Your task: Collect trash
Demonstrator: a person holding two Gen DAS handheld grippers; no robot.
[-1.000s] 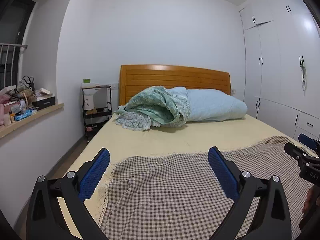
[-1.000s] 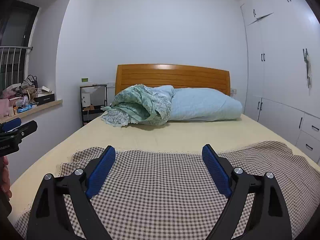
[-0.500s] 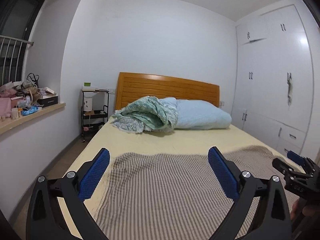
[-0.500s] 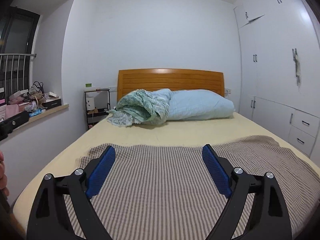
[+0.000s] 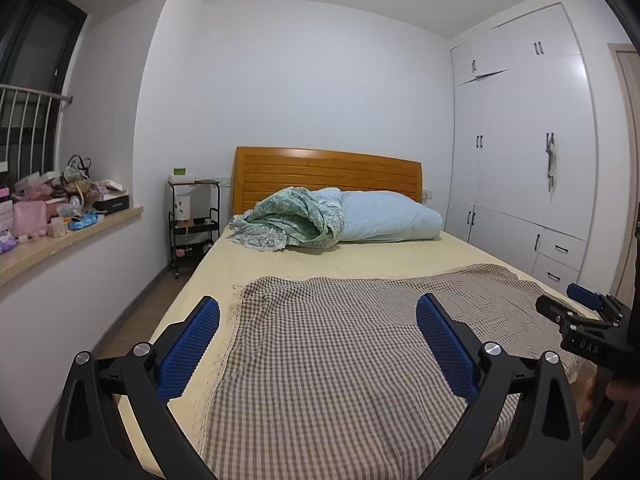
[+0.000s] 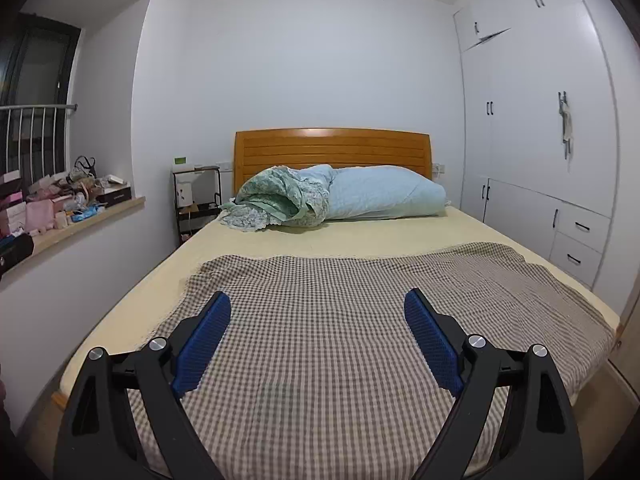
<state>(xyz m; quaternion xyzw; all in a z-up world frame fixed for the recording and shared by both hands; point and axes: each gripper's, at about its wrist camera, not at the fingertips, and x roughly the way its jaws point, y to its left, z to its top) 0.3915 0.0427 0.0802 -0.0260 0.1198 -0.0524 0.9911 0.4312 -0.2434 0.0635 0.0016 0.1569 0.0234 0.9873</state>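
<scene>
Both claws, left (image 5: 318, 338) and right (image 6: 317, 334), are released and grasp nothing, held level over the bed's foot, probably to scan the room. Beyond lie the checked cloth (image 6: 360, 320), then bedding (image 6: 340, 196). No trash shows; the cluttered sill (image 5: 60, 216) looks likeliest.

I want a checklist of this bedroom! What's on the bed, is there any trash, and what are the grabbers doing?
Surface: bed with a checked blanket spread over its near half.
Job's things: nothing seen; no trash shows on the bed.
Clutter: boxes and bags crowd the window ledge; rolled green quilt beside a blue pillow at the wooden headboard.
Grippers: left hand-held gripper open, empty; right hand-held gripper open, empty.
Cables: nothing seen clearly.
Surroundings: black shelf cart left of the bed, white wardrobe on the right.
</scene>
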